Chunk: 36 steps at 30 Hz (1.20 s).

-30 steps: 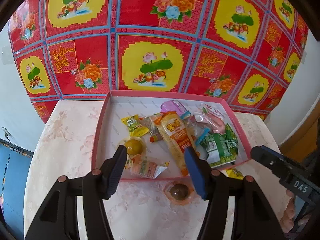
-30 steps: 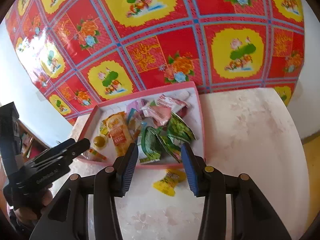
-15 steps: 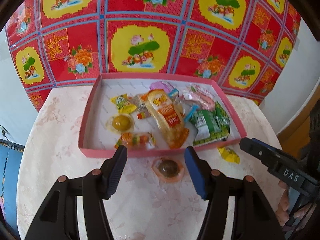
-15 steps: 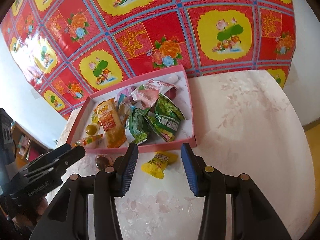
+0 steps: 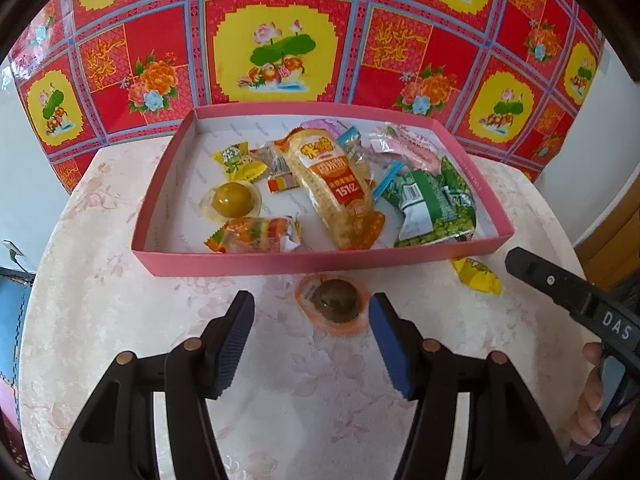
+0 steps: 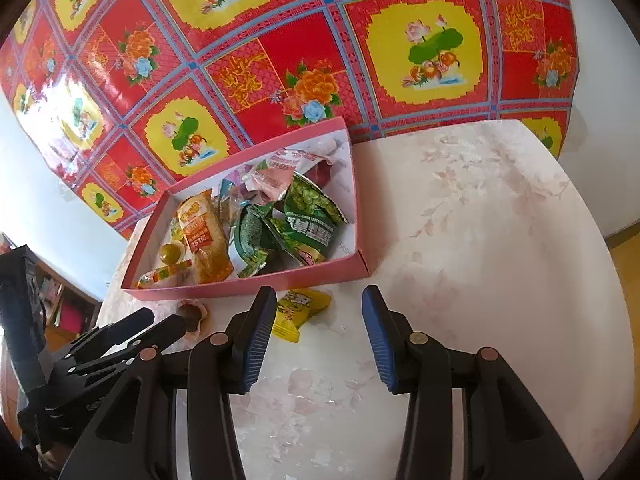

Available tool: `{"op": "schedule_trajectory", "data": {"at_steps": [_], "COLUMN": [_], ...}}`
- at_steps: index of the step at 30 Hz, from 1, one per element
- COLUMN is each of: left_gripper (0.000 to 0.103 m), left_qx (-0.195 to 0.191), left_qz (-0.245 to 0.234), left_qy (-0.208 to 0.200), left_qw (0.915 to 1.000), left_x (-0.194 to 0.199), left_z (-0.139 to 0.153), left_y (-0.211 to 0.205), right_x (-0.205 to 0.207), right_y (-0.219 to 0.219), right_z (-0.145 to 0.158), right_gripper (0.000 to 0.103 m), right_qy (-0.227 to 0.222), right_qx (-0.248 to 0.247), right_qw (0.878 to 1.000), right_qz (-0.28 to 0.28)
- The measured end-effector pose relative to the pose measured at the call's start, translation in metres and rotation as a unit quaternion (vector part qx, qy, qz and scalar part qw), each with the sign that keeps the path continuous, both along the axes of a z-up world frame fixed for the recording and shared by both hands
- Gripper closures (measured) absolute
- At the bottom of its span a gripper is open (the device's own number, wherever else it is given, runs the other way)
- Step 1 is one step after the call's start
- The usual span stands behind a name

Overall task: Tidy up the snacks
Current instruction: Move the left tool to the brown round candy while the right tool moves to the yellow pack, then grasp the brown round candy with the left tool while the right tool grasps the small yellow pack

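A pink box [image 5: 320, 262] on the table holds several snacks: an orange rice-cracker pack [image 5: 336, 188], green packets [image 5: 432, 204], a yellow jelly cup [image 5: 232, 200]. A brown jelly cup [image 5: 335, 303] lies on the table before the box, between my open left gripper's [image 5: 312, 316] fingertips, nearer the right one. A yellow candy packet [image 6: 298, 312] lies just ahead of my open right gripper [image 6: 320, 308], near its left finger; it also shows in the left wrist view [image 5: 478, 276]. The box [image 6: 256, 284] and brown cup [image 6: 190, 314] show in the right wrist view too.
The round table [image 6: 480, 240] has a pale floral cloth. A red and yellow patterned sheet [image 5: 280, 52] hangs behind it. The right gripper [image 5: 576, 304] reaches in at the right of the left wrist view; the left gripper [image 6: 120, 340] shows at the lower left of the right wrist view.
Both grippers have pulled back from over the box and lowered toward the table. The brown cup now lies between the left fingertips; the yellow packet sits nearer the right gripper.
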<state>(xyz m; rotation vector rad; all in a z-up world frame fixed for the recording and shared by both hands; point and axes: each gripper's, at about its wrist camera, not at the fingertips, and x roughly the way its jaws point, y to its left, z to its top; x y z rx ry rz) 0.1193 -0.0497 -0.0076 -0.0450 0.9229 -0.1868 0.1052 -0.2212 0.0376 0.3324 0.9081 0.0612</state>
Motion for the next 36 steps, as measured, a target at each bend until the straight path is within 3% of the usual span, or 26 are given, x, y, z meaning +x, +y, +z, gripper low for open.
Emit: {"op": "schedule_trajectory", "data": {"at_steps": [12,20,36], "left_gripper": [0.042,0.053,0.057], "left_qx": [0.024,0.046,0.009], "left_qz": [-0.016,-0.03,-0.038], "left_qy": [-0.008,-0.024,-0.029], "left_qw": [0.9996,0.9982,0.9988], "left_x": [0.005,0.006,-0.002], "left_z": [-0.011,-0.014,-0.006], "left_y": [-0.014,-0.022,-0.007], "right_x": [0.003,0.005,0.006], "right_y": [-0.001,0.002,0.016], "right_z": [-0.01,-0.012,-0.015], "right_gripper": [0.057,0.057,0.057], "right_qy": [0.01,0.013,0.021], "right_qx": [0.009,0.004,-0.007], "right_qw": [1.0,1.0,0.999], "right_qz": [0.007,0.012,0.033]}}
